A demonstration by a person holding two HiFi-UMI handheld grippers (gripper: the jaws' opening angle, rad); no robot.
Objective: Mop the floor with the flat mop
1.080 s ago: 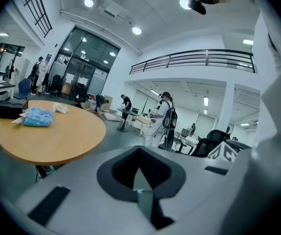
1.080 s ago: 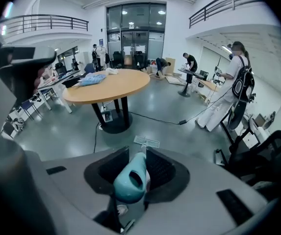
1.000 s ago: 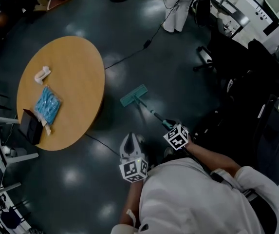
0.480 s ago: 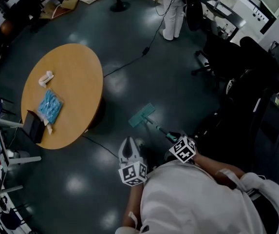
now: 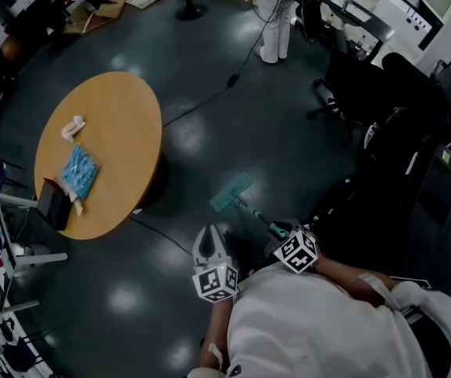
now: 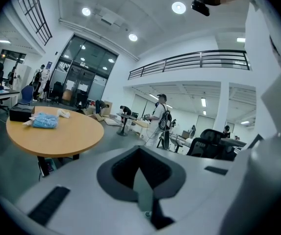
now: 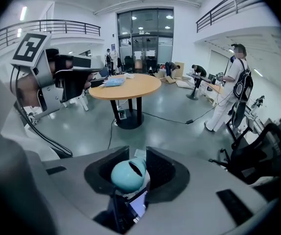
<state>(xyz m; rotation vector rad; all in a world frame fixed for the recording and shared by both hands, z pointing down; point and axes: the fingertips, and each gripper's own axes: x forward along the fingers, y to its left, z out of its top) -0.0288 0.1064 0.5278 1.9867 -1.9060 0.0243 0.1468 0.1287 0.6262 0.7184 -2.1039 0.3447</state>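
The flat mop's teal head [image 5: 231,192] lies on the dark floor just ahead of me. Its thin handle [image 5: 258,215] slants back to my right gripper [image 5: 282,231], which is shut on the handle's teal top end. In the right gripper view that rounded teal end [image 7: 129,174] sits between the two jaws of the right gripper [image 7: 133,168]. My left gripper [image 5: 208,233] hangs to the left of the handle, apart from it. In the left gripper view the left gripper [image 6: 140,180] has its jaws together with nothing between them.
A round wooden table [image 5: 123,132] stands to the left, carrying a blue packet [image 5: 79,172], a black box [image 5: 54,203] and a white item [image 5: 72,127]. A black cable [image 5: 201,97] crosses the floor. A person [image 5: 272,22] stands far ahead; office chairs [image 5: 359,85] crowd the right.
The mop head has slid back across the floor towards me, and my right gripper has drawn in with the handle. The left gripper has barely moved.
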